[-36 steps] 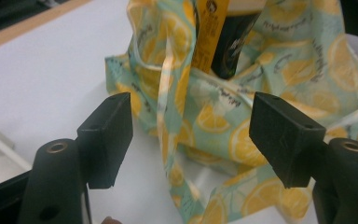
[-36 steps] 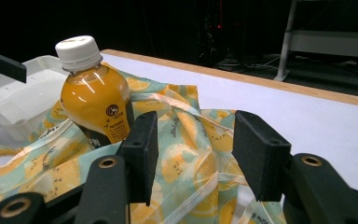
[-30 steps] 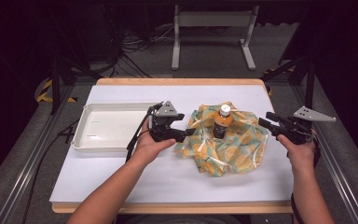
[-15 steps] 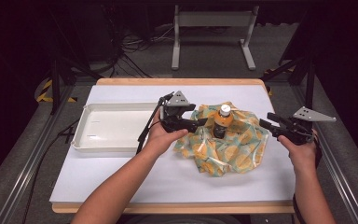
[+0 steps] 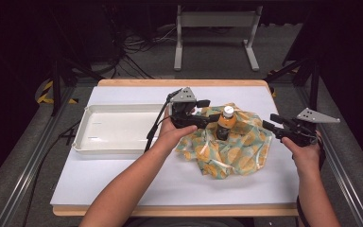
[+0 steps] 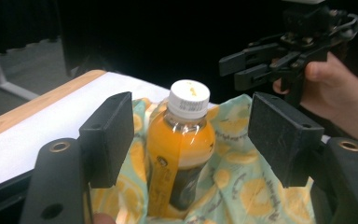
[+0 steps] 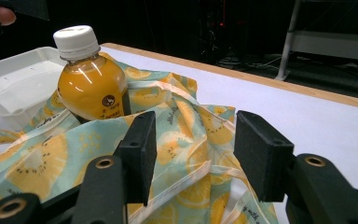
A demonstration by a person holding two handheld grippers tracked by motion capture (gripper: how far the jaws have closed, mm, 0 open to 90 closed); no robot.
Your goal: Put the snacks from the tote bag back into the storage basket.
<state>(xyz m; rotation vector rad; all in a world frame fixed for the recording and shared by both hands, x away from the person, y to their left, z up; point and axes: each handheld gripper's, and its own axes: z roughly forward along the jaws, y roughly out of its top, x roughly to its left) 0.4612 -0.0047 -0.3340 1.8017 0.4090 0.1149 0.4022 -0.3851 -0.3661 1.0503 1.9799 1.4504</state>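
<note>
Bottle (image 5: 226,124) upright mid-surface on the rumpled cloth (image 5: 231,151), not yet gripped: left gripper (image 5: 213,118) apart at its 9 o'clock, right gripper (image 5: 268,126) apart, empty, at 3 o'clock.

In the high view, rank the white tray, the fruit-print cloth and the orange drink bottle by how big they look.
Largest to smallest in the high view:
1. Fruit-print cloth and white tray: too close to rank; the cloth is crumpled and the left gripper covers one edge.
2. Orange drink bottle, clearly smallest, standing inside the cloth.
</note>
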